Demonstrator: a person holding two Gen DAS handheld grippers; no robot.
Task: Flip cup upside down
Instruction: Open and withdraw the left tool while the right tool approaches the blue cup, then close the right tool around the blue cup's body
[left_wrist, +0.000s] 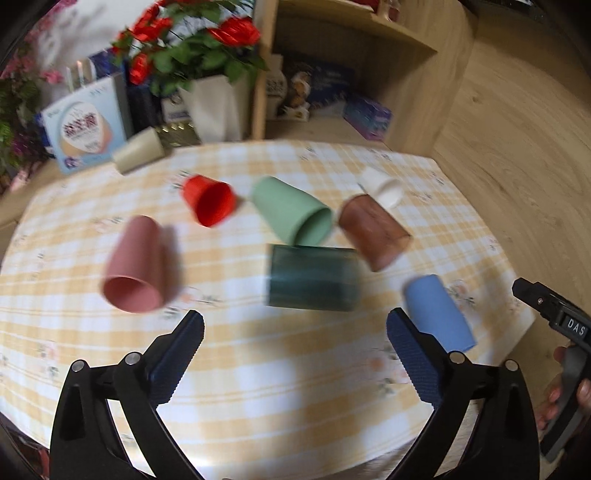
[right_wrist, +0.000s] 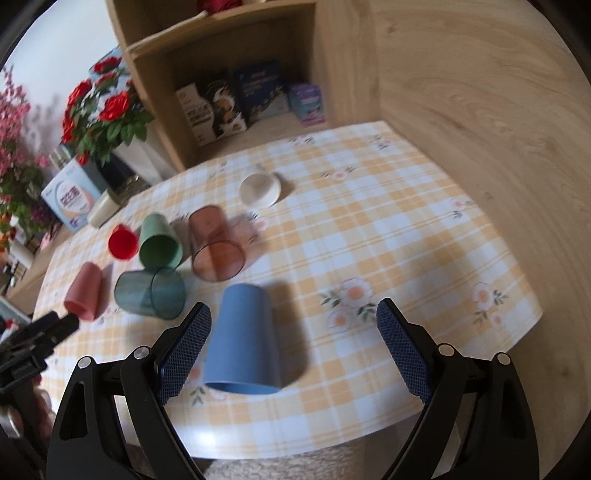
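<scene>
Several cups stand upside down on the yellow checked tablecloth (left_wrist: 258, 369). A blue cup (right_wrist: 243, 339) (left_wrist: 439, 314) stands upside down nearest my right gripper (right_wrist: 293, 325), which is open and empty just in front of it. My left gripper (left_wrist: 295, 332) is open and empty above the table, in front of a dark teal cup (left_wrist: 314, 278) (right_wrist: 149, 295). A pink cup (left_wrist: 135, 266), red cup (left_wrist: 208, 199), green cup (left_wrist: 291, 210), brown translucent cup (left_wrist: 373, 230) and white cup (left_wrist: 382, 184) stand behind.
A beige cup (left_wrist: 138, 149) stands at the table's far left edge. Behind are a white vase with red flowers (left_wrist: 214, 107), a box (left_wrist: 86, 127) and a wooden shelf (left_wrist: 332, 74) with books. The right gripper's body (left_wrist: 561, 317) shows at the table's right edge.
</scene>
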